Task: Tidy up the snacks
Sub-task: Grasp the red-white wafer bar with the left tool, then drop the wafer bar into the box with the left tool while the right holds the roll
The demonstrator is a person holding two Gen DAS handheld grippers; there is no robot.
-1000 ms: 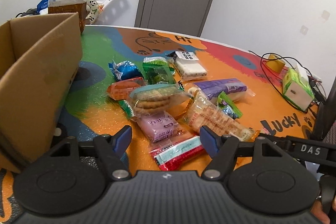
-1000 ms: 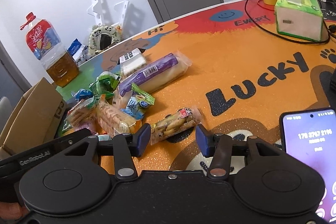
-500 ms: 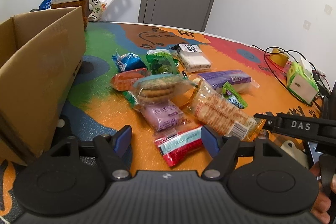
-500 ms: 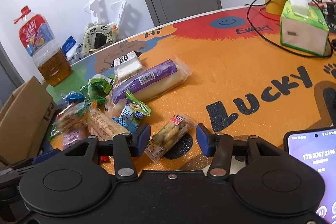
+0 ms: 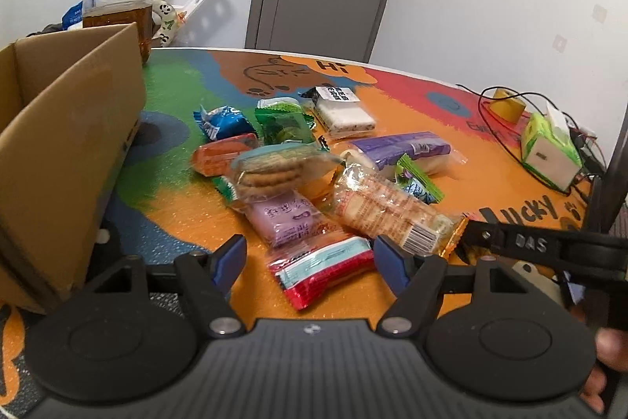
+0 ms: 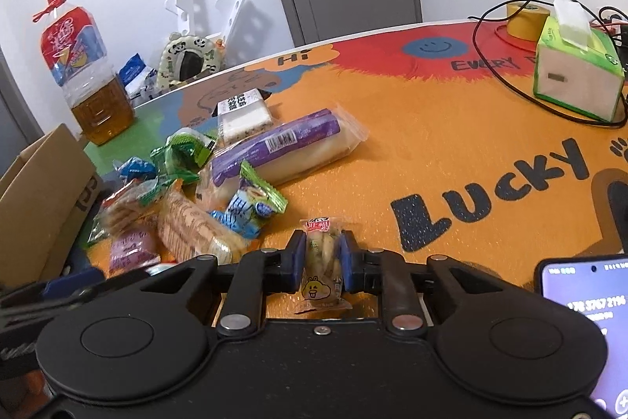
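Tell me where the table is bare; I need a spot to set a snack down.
Bare: the orange stretch between the purple packet, the LUCKY lettering and the tissue box. Crowded: between the cardboard box and that packet.

Two low wrist views, angled down, sharing snack pile (image 5: 314, 179)

The surface (image 6: 392, 144) shows a printed, finely grained matt coating with a faint sparkle. Near its left edge, the box (image 5: 59, 144) is plain brown cardboard, dull and slightly fibrous. The snack packets are thin plastic film: the clear biscuit wrapper (image 5: 274, 169) shines, the purple-banded roll (image 6: 282, 152) is glossy, and the nut packet (image 6: 322, 262) is see-through and crinkled. Both tongs are matt black plastic; the right tongs (image 6: 322, 254) have smooth blue pads (image 6: 296, 258) and bright metal screws.
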